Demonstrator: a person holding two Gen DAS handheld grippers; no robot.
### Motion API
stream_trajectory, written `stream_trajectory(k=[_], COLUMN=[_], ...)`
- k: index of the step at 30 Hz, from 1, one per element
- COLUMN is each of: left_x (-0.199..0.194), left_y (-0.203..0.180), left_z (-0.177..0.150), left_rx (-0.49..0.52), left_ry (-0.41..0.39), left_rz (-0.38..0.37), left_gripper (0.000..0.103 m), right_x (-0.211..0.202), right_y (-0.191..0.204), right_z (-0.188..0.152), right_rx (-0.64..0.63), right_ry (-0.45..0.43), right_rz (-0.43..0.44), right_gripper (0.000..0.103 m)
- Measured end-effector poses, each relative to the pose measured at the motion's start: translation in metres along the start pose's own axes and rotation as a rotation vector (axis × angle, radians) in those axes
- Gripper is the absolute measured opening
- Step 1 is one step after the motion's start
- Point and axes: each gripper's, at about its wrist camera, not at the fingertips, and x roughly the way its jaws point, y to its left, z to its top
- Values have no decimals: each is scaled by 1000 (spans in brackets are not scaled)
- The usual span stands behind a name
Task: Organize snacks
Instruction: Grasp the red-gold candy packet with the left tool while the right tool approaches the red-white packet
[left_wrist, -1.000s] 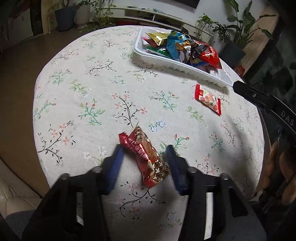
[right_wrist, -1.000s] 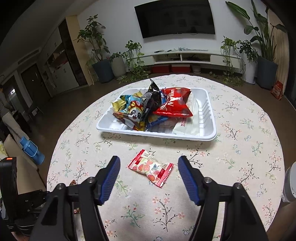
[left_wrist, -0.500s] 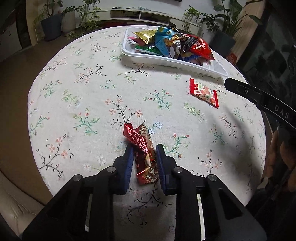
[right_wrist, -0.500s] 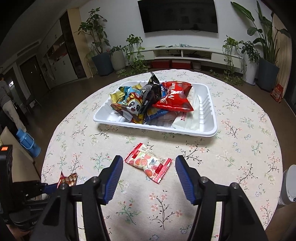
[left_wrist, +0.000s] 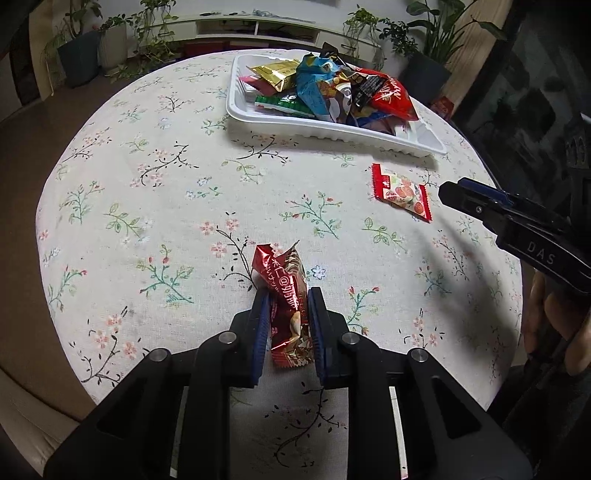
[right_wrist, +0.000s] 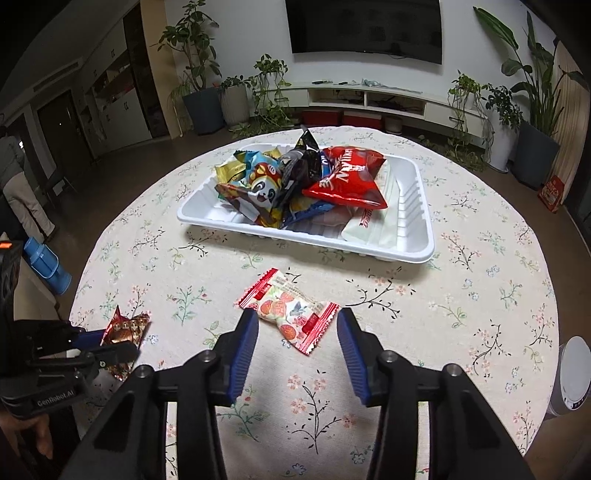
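My left gripper (left_wrist: 286, 297) is shut on a red-brown chocolate snack wrapper (left_wrist: 286, 295) near the front of the round table; the wrapper also shows in the right wrist view (right_wrist: 125, 330). My right gripper (right_wrist: 295, 321) is open, its jaws on either side of a red-edged white strawberry snack packet (right_wrist: 288, 310), which also shows in the left wrist view (left_wrist: 402, 192). A white tray (right_wrist: 413, 251) full of snack bags stands further back and shows in the left wrist view too (left_wrist: 332, 134).
The table has a floral cloth (right_wrist: 480, 280). A white cylinder (right_wrist: 570, 376) stands at its right edge. A blue bottle (right_wrist: 46, 264) is off the table at the left. Potted plants and a TV shelf line the far wall.
My left gripper closed on the chocolate wrapper and lifted it a little. My right gripper came down closer to the strawberry packet and stays open.
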Motion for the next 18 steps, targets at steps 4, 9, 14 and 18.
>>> stream_trajectory(k=[4,9,14,18], left_x=[-6,-5,4,6], left_y=[4,10,17,19], left_z=[5,9,5,4], left_rx=[-2,-9,-29,-28], left_ry=[-19,-29,-19,-21], left_rz=[-27,-74,-120,-151], left_gripper=[18,18,18,18], right_x=[6,18,38,57], right_y=[5,8,6,14], right_z=[0,5,14,11], right_rx=[-66,-162,-199,-261], right_ry=[-2,16,86,153], right_rz=[-19,48,117,108], right_gripper=[51,68,68,68])
